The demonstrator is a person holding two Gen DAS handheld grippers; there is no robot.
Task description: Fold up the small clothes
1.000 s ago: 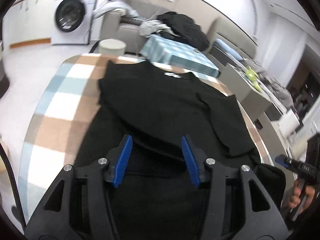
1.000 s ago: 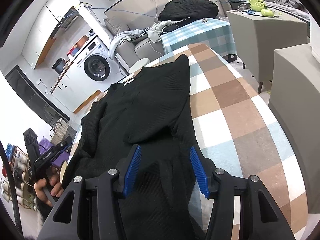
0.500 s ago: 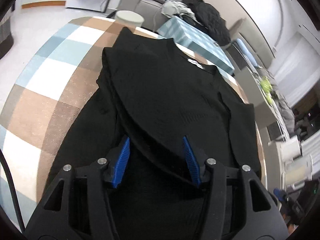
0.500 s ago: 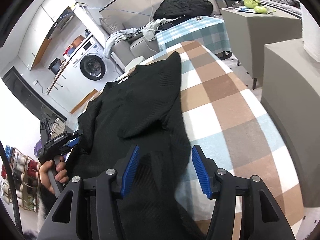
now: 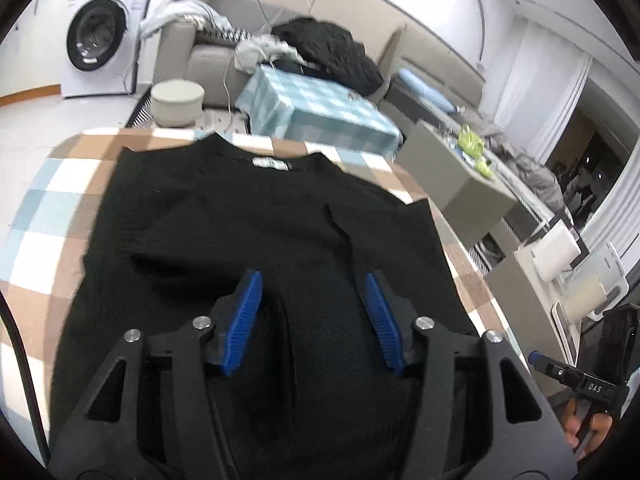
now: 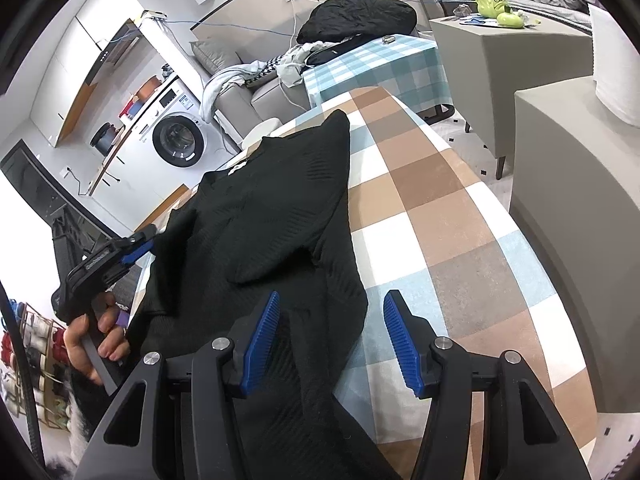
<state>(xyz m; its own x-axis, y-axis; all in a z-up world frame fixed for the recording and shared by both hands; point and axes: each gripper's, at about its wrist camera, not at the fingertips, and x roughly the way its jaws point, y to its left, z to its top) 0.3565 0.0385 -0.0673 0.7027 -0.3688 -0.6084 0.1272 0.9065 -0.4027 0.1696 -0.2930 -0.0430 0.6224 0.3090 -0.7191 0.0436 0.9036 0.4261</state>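
Note:
A black knit sweater (image 5: pixel 248 216) lies flat on the checked tablecloth (image 5: pixel 60 184), its white neck label (image 5: pixel 271 163) at the far end. Its right sleeve (image 6: pixel 280 248) is folded in over the body. My left gripper (image 5: pixel 314 312) hovers over the near part of the sweater; its jaws are opening and the blue pads (image 5: pixel 246 320) stand clear of the cloth. My right gripper (image 6: pixel 332 340) stands open over the sweater's near right hem (image 6: pixel 344 308), with fabric by the left pad and bare tablecloth by the right. A hand (image 6: pixel 92 340) holds the left gripper (image 6: pixel 132 248) at the sweater's left edge.
Beyond the table stand a round pale stool (image 5: pixel 176 100), a low table with a blue checked cover (image 5: pixel 316 116), a grey sofa with piled clothes (image 5: pixel 328 52) and a washing machine (image 5: pixel 96 40). Grey cabinets (image 6: pixel 568 184) stand close to the table's right edge.
The left gripper has pulled back and swung right, and its jaws, narrowed around a fold of the sweater half a second ago, now stand wider. The right gripper has hardly moved.

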